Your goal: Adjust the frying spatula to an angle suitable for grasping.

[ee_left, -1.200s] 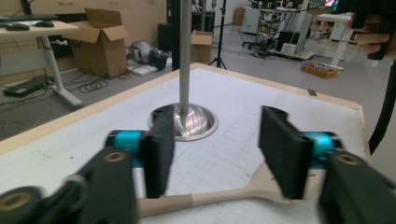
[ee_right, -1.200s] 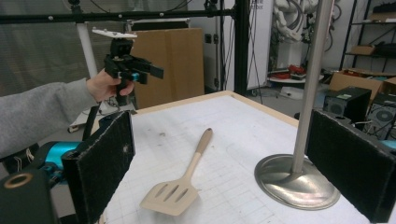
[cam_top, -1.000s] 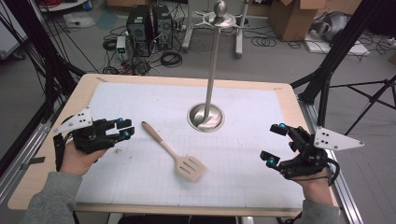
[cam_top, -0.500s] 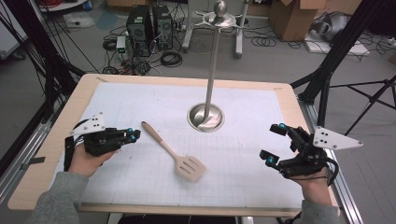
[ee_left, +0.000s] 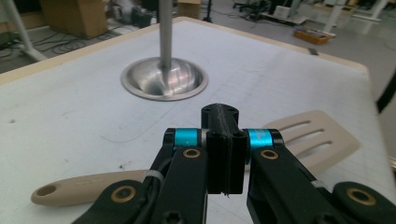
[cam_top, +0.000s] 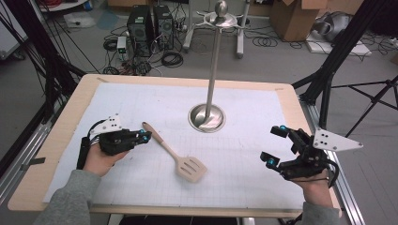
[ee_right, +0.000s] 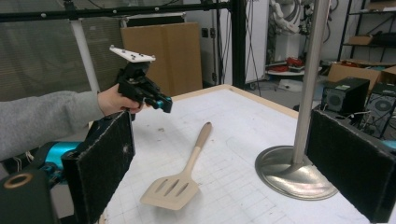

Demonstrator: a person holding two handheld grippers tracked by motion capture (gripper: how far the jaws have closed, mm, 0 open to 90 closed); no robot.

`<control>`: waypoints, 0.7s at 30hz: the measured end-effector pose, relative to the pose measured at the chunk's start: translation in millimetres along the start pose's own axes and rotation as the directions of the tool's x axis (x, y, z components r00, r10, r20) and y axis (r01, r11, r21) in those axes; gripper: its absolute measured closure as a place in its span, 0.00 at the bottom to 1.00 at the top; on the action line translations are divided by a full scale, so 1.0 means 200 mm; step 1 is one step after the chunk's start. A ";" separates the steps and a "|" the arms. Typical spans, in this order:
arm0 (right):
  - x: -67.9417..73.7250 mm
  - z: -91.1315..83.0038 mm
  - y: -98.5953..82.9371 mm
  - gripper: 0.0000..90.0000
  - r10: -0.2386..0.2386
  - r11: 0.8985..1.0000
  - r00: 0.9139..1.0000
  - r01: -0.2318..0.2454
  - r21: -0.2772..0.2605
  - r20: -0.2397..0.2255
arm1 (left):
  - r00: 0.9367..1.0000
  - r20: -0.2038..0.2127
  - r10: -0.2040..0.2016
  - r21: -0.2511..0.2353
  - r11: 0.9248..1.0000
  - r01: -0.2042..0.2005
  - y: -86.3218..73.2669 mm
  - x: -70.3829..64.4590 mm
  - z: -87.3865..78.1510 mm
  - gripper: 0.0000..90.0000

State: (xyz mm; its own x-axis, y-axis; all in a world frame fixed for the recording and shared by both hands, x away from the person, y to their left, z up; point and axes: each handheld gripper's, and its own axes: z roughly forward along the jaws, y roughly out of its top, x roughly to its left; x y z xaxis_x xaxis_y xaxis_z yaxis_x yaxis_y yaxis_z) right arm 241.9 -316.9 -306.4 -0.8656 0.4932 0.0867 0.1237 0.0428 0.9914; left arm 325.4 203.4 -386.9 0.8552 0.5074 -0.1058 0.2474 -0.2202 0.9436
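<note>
from above, the left tongs [cam_top: 146, 136] hang closed just beside the handle end of the spatula [cam_top: 176, 154], which lies flat on the table [cam_top: 56, 140]. left gripper view: they need to part and drop astride the handle. right gripper view: right tongs [ee_right: 224, 163] wide open, well clear.

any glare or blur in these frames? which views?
High view: sharp, even light, soft glare on the stand base. Left gripper view: own fingers close and soft; spatula partly hidden behind them. Right gripper view: fingers slightly blurred, pole shiny.
</note>
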 end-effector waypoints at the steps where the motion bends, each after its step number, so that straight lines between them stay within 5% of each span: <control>1: 0.00 0.00 0.00 0.08 0.000 1.000 1.000 0.000 0.000 0.000 | 1.000 -0.006 -0.008 0.001 1.000 0.008 0.00 0.00 0.01 1.00; 21: -0.01 -0.01 -0.01 0.08 0.002 1.000 1.000 -0.003 0.018 0.022 | 0.999 0.020 0.026 0.104 0.994 -0.028 -0.03 -0.05 0.24 1.00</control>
State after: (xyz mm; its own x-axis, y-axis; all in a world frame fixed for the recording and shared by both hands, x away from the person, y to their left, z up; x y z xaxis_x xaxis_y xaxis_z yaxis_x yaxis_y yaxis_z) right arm 241.9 -319.7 -309.2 -0.8546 0.5120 0.0870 0.1350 0.0573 0.9892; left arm 337.6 159.5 -405.9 0.8702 0.4850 -0.0870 0.2690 -0.3198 0.9085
